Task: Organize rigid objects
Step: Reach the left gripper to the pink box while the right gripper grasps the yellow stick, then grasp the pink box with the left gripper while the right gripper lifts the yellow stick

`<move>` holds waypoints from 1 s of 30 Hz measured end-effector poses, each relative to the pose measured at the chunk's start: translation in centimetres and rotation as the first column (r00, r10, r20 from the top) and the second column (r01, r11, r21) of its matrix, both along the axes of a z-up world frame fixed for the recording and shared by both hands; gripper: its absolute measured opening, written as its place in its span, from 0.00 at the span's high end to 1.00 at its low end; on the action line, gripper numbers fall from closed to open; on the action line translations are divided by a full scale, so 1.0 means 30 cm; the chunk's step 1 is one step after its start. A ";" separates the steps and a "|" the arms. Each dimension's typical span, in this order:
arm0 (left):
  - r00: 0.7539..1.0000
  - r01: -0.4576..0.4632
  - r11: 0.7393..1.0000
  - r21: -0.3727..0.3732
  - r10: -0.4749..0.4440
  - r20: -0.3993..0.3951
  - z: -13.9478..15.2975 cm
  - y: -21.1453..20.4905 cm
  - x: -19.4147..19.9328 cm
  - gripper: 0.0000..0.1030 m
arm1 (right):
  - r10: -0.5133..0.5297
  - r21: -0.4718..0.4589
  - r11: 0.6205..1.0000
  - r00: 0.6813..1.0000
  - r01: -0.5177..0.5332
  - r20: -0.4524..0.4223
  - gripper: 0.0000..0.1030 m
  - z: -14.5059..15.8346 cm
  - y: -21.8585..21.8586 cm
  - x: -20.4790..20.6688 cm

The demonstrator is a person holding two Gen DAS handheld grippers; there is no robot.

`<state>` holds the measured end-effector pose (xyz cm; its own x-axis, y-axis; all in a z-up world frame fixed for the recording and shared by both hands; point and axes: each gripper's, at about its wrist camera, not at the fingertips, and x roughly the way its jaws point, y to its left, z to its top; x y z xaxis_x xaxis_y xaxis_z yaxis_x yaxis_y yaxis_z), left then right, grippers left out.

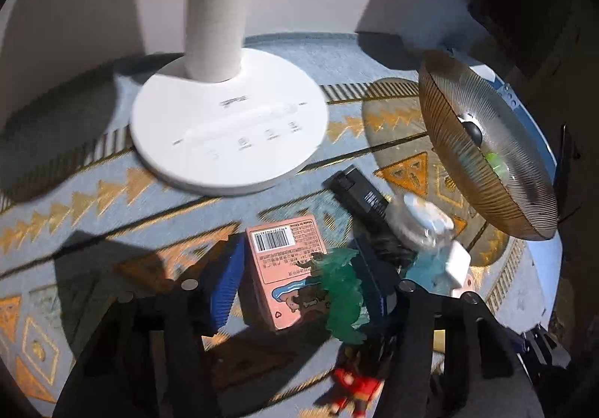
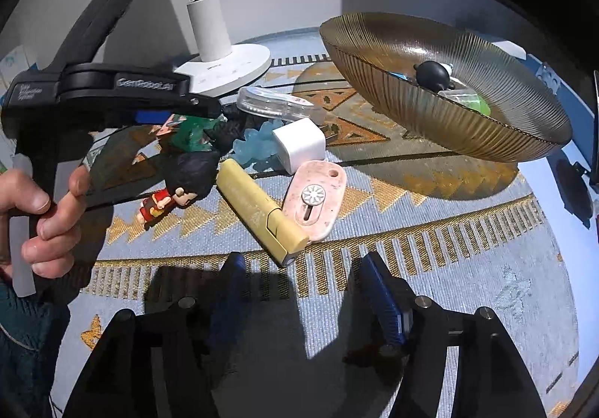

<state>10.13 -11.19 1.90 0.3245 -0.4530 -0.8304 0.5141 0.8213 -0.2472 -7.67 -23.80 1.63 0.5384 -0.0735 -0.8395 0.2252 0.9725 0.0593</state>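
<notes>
My left gripper (image 1: 299,287) is open, its blue pads either side of a pink card box (image 1: 284,268) and a green translucent figure (image 1: 342,290) on the cloth. A red-and-black doll (image 1: 353,391) lies below them. My right gripper (image 2: 307,294) is open and empty, just short of a yellow lighter-shaped stick (image 2: 258,208) and a pink oval cutter (image 2: 316,199). A white charger plug (image 2: 299,145), a pale blue figure (image 2: 258,145) and the doll (image 2: 176,193) lie beyond. The left gripper body (image 2: 105,88) shows at left, held by a hand.
A ribbed amber glass bowl (image 2: 374,58) stands at the right, holding a black round toy (image 2: 432,75) and a green item (image 2: 475,101). A white lamp base (image 1: 224,126) stands at the back. A black box (image 1: 359,197) and a clear case (image 2: 277,103) lie in the pile.
</notes>
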 end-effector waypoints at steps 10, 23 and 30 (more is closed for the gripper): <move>0.996 -0.073 0.995 -0.068 0.069 -0.053 -0.005 0.331 -0.143 0.51 | 0.043 0.104 0.994 0.999 -0.044 0.012 0.38 0.013 -0.068 0.018; 0.981 -0.187 0.961 -0.203 0.174 -0.080 0.007 0.472 -0.226 0.56 | 0.190 -0.192 0.961 0.980 -0.198 -0.056 0.50 0.007 0.098 0.156; 0.989 -0.139 0.985 -0.104 0.142 0.030 0.042 0.417 -0.303 0.41 | 0.229 -0.145 0.961 0.971 -0.236 -0.060 0.78 0.034 0.119 0.092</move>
<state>1.03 1.33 3.17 0.4206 -0.4820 -0.7686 0.4059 0.8577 -0.3157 -4.90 -20.22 2.65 0.5197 -0.0771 -0.8509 -0.0091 0.9954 -0.0958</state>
